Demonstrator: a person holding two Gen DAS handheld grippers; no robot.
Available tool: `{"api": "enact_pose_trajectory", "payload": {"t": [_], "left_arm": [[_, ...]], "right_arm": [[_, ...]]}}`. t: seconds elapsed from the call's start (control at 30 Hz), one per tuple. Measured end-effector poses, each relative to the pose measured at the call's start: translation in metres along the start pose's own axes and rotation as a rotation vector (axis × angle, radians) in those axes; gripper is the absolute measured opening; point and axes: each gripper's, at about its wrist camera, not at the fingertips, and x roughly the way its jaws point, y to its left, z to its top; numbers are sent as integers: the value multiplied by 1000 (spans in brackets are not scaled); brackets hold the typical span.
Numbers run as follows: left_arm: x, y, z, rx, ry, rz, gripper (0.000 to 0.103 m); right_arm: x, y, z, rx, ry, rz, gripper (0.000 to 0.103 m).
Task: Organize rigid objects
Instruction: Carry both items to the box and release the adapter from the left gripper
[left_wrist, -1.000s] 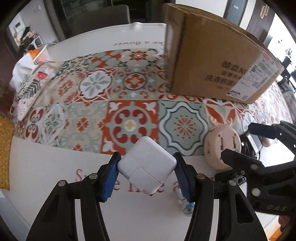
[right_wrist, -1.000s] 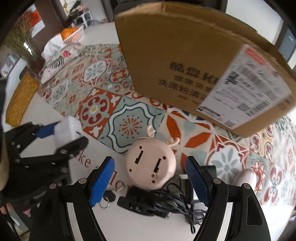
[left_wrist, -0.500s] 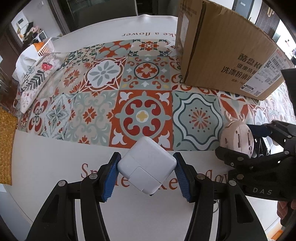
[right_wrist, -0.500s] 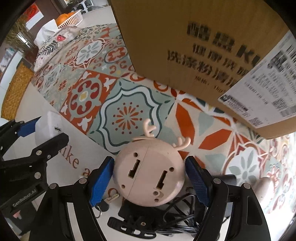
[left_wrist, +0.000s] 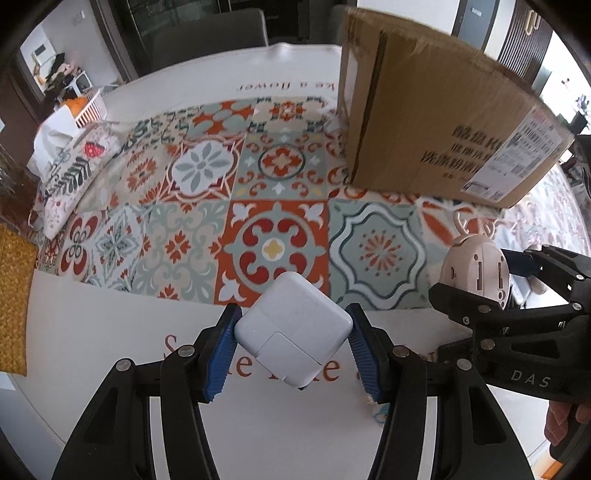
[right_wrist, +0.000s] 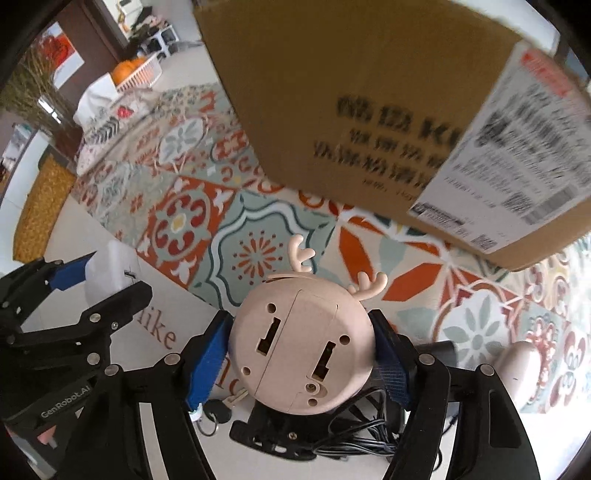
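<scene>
with the left tool (left_wrist: 293, 345) clamped on the white power adapter (left_wrist: 294, 328) and the right tool (right_wrist: 301, 354) clamped on the pink antlered gadget (right_wrist: 301, 341), both above the near tabletop (left_wrist: 92, 332), lift each clear over the cardboard box (left_wrist: 436, 122) rim before releasing.

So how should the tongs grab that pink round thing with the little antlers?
Across its round sides, coming from the flat back. The pink deer gadget is a smooth disc, so the right tongs squeeze its widest part, one blue pad on each edge. The antlers look too thin to hold; leave them free.
</scene>
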Motion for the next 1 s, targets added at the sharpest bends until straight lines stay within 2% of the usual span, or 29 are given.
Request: {"api": "enact_pose_trajectory", "payload": {"t": [0.53,1.0], "left_arm": [[-83,-32,31,88,-208,-76,57],[-128,-56,67,174,-346,-117,57]], "right_arm": [[-101,-20,0,103,-238,-37,73],[-165,-42,12,150,-380,-104,73]]}}
